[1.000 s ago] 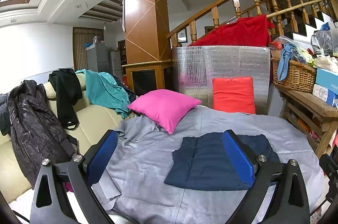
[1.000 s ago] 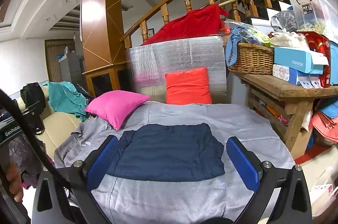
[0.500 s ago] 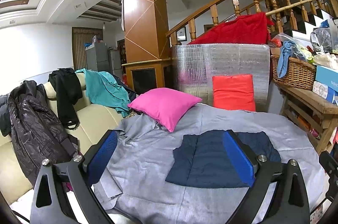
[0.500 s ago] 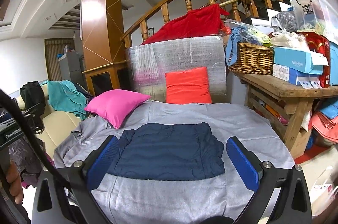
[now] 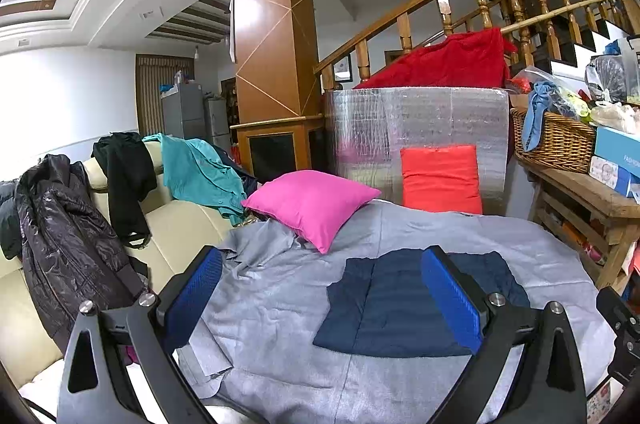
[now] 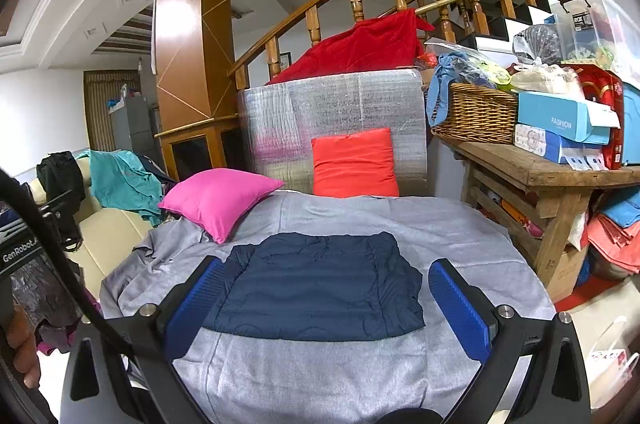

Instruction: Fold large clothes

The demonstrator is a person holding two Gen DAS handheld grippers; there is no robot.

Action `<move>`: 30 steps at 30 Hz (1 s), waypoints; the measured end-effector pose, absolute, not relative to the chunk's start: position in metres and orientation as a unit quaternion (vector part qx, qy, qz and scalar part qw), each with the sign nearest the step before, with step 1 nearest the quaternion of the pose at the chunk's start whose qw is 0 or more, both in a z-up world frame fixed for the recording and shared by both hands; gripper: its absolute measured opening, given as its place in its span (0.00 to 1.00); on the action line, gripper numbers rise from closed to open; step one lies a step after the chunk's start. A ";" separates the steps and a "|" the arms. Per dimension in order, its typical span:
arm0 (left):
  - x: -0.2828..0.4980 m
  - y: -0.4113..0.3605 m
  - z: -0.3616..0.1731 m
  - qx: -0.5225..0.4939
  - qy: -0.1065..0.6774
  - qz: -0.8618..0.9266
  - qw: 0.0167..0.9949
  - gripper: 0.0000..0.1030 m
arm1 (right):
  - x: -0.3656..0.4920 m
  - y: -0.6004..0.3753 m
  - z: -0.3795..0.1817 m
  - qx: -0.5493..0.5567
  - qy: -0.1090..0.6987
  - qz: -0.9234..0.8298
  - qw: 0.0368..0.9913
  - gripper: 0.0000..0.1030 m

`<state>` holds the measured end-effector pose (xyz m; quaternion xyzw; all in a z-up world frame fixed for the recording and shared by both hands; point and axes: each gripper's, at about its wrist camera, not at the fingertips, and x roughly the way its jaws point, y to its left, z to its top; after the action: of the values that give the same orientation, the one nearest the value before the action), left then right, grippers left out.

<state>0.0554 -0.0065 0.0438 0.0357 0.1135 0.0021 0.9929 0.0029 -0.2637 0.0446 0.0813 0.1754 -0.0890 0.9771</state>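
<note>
A navy garment [image 5: 396, 308] lies folded into a flat rectangle on the grey sheet [image 5: 288, 296] that covers the surface in front of me. It also shows in the right wrist view [image 6: 320, 288], centred between the fingers. My left gripper [image 5: 320, 292] is open and empty, held above the sheet with the garment under its right finger. My right gripper [image 6: 324, 304] is open and empty, raised above the garment's near edge. Neither touches the cloth.
A pink pillow [image 5: 310, 203] and an orange cushion [image 5: 440, 179] sit at the back of the sheet. Jackets [image 5: 68, 240] and a teal shirt [image 5: 196, 171] hang on the cream sofa at left. A wooden table [image 6: 552, 179] with a basket [image 6: 476, 115] and boxes stands at right.
Both grippers have shifted only slightly; the view drifted a little. The garment lies as before and both stay open.
</note>
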 end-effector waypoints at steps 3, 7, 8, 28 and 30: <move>0.055 -0.006 0.044 0.035 0.114 0.000 0.993 0.97 | 0.003 -0.263 0.045 0.080 0.175 -0.087 0.977 1.00; 0.055 -0.006 0.044 0.035 0.116 -0.002 0.993 0.97 | 0.005 -0.264 0.047 0.079 0.176 -0.085 0.977 1.00; 0.055 -0.006 0.044 0.035 0.116 -0.001 0.993 0.97 | 0.005 -0.264 0.047 0.079 0.176 -0.085 0.978 1.00; 0.058 0.000 0.046 0.028 0.114 -0.004 0.993 0.97 | 0.025 -0.247 0.050 0.061 0.194 -0.087 0.975 1.00; 0.062 0.000 0.046 0.029 0.115 -0.001 0.993 0.97 | 0.032 -0.246 0.051 0.060 0.195 -0.085 0.975 1.00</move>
<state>0.0624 -0.0003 0.0462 0.0291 0.1149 -0.0012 0.9930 0.0317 -0.2465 0.0514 0.0602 0.1949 -0.0847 0.9753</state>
